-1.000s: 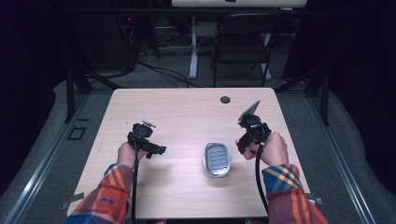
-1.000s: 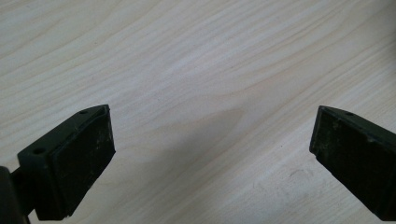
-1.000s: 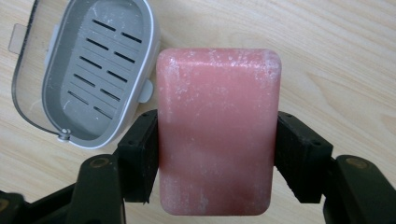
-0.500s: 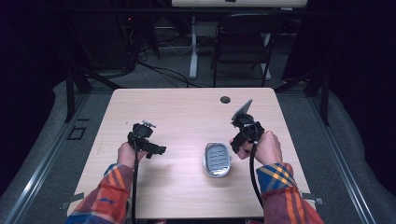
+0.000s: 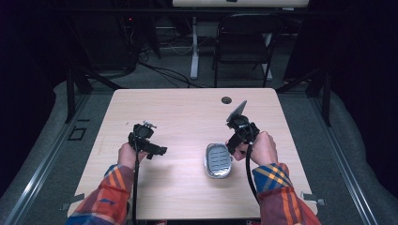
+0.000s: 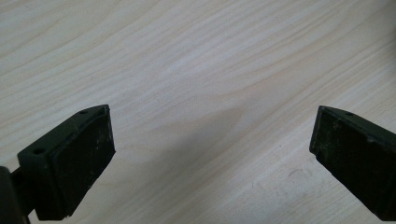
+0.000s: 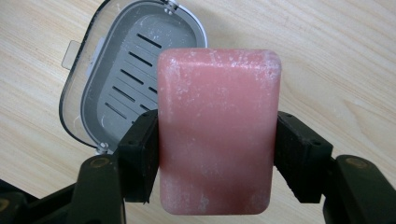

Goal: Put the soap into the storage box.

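Note:
My right gripper (image 7: 217, 156) is shut on a pink soap bar (image 7: 217, 135), with a black pad (image 7: 142, 154) pressing on each long side. Behind the bar lies an open soap box (image 7: 126, 70): a grey slotted tray in a clear lid. In the high view the right gripper (image 5: 233, 142) hovers at the box's (image 5: 218, 160) upper right edge. My left gripper (image 5: 159, 151) sits left of centre, its jaws wide apart. In its own view the left gripper (image 6: 210, 154) holds nothing, and only bare wood shows between the fingers (image 6: 74, 158).
The light wooden table (image 5: 187, 108) has a round cable hole (image 5: 226, 100) near its far edge. A black chair (image 5: 244, 42) and cables stand on the floor beyond. Bare wood lies between the two grippers.
The right gripper, still holding the soap, has drifted a little left towards the soap box. The left gripper has stayed where it was.

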Demonstrator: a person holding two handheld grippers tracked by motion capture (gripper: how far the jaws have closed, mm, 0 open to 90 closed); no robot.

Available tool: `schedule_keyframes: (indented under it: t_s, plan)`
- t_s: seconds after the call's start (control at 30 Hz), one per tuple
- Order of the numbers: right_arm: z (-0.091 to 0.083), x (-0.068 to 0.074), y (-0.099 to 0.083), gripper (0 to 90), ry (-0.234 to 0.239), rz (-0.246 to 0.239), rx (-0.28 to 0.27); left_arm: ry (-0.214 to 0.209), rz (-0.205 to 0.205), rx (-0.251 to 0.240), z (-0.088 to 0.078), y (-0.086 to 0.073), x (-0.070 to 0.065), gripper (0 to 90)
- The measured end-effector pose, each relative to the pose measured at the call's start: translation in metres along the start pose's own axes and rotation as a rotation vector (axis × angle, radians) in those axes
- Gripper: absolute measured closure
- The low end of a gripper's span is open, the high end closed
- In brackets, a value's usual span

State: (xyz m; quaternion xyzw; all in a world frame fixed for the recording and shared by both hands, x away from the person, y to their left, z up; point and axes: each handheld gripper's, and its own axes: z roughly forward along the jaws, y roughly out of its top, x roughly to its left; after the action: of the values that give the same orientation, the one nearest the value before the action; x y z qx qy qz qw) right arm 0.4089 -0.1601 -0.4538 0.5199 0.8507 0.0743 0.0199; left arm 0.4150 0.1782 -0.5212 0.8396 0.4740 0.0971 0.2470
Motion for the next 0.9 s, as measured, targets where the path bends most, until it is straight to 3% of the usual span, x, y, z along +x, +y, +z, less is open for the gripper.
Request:
schedule_keyframes:
  t_s: [0.9]
  plan:
    - [0.014,0.015,0.010,37.2,0.015,-0.038,0.038,0.003,0.003,0.000,0.000,0.000,-0.001,0.0]
